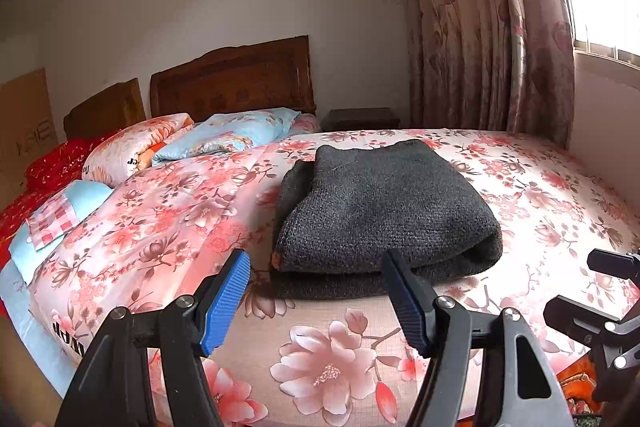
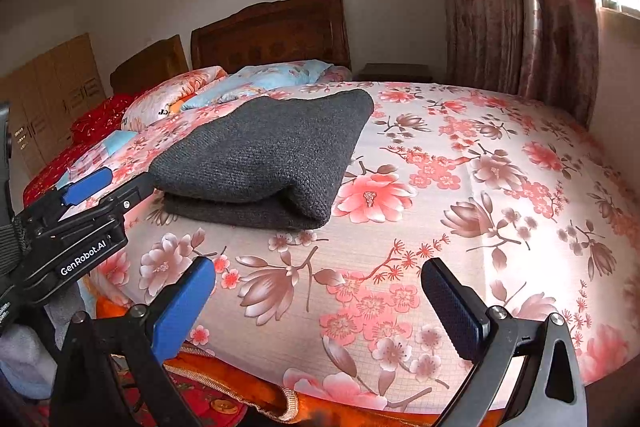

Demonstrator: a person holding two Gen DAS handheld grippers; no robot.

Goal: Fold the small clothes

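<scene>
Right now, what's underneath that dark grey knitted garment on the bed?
The folded grey knitted garment lies directly on the floral bedspread, which shows all around it. Whatever sits beneath its folded layers is covered, so nothing else can be confirmed there.

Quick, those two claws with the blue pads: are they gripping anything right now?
Left claw: open, holding nothing; the folded dark grey knitted sweater lies just ahead.
Right claw: open, empty.
</scene>
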